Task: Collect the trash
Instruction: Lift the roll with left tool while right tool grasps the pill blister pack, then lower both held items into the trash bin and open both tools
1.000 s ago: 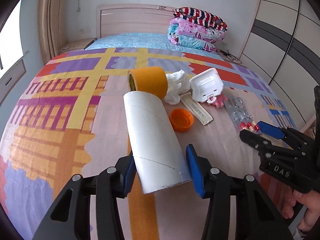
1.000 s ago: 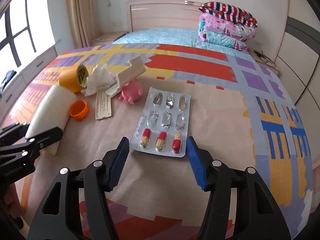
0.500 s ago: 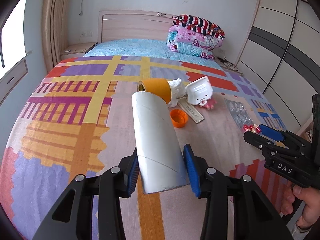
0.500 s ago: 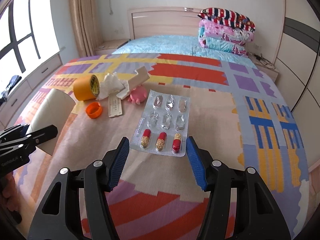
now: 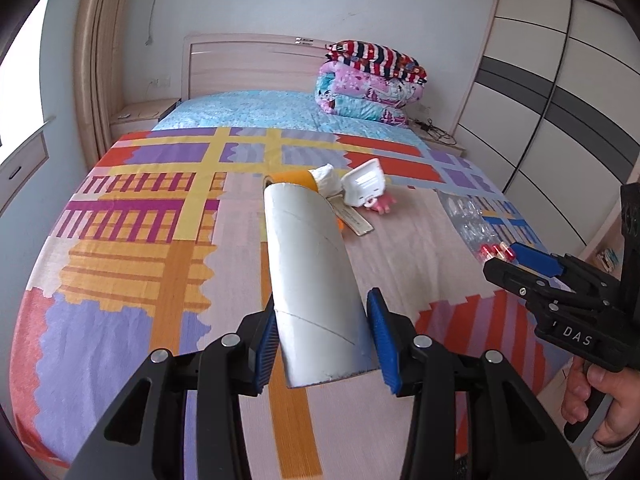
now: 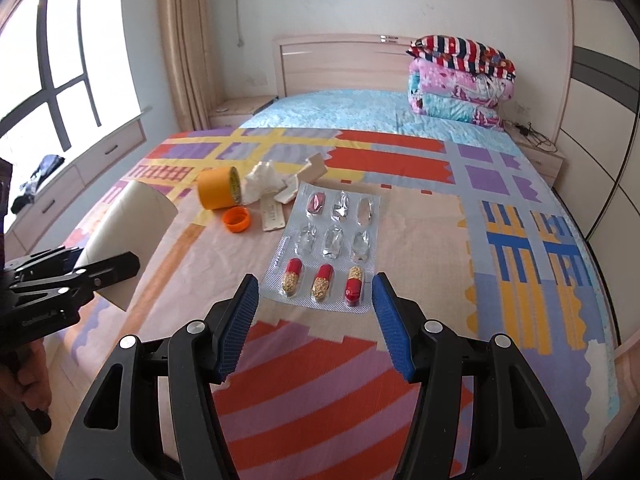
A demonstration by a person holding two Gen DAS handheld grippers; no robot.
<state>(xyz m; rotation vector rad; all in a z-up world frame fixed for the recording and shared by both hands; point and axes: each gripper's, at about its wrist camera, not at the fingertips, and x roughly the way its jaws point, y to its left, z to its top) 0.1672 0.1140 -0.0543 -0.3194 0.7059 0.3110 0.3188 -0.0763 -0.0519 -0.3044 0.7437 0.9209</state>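
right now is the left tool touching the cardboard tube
Touching. The left wrist view shows the left tool with both blue pads pressed against the cardboard tube, lifted off the bed.

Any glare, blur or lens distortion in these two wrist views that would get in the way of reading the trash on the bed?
Left wrist view: strong fisheye bowing of the wardrobe, black vignette corners, cardboard tube sharp. Right wrist view: window blown out white, foil of the blister pack glinting yet legible, orange cap crisp; daylight is soft, with no hard shadows.
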